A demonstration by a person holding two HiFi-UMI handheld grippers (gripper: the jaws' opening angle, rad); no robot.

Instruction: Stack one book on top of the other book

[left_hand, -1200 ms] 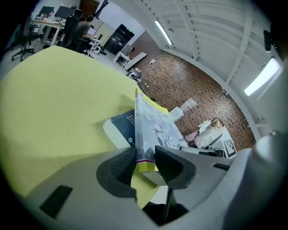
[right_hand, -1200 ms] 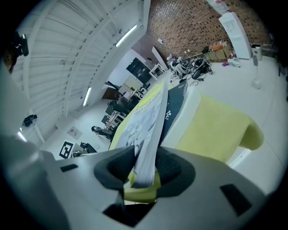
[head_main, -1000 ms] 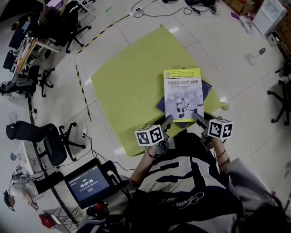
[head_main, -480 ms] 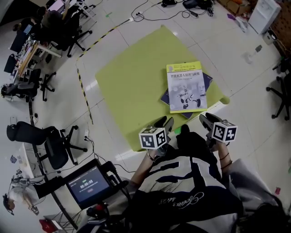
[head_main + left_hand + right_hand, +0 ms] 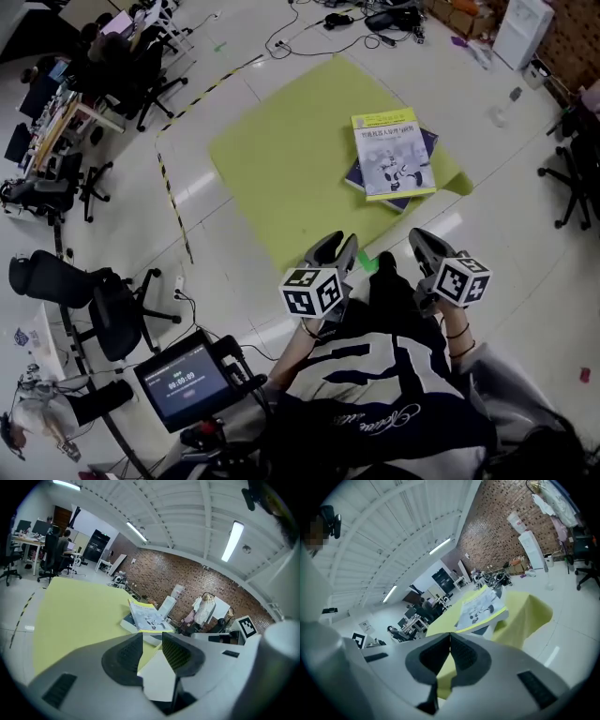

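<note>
A yellow-and-white book [image 5: 394, 155] lies on top of a dark blue book [image 5: 356, 174] near the right corner of the yellow-green mat [image 5: 281, 141]. Both grippers hang near the person's body, well short of the stack and apart from it. My left gripper [image 5: 336, 251] is open with nothing between its pads. My right gripper [image 5: 424, 246] is shut and empty. In the left gripper view the stacked books [image 5: 146, 617] lie beyond the parted jaws [image 5: 152, 641]. The right gripper view shows the top book [image 5: 480, 606] past the closed jaws [image 5: 450, 637].
Black office chairs [image 5: 103, 291] stand at the left and another chair [image 5: 572, 159] at the right. A screen on a stand [image 5: 183, 380] sits by the person's left side. Black-yellow tape [image 5: 173, 202] runs along the floor beside the mat. Cables [image 5: 309, 19] lie beyond it.
Both grippers have drawn back from the books toward the person and risen. The right gripper's jaws have closed. The stacked books stay where they were.
</note>
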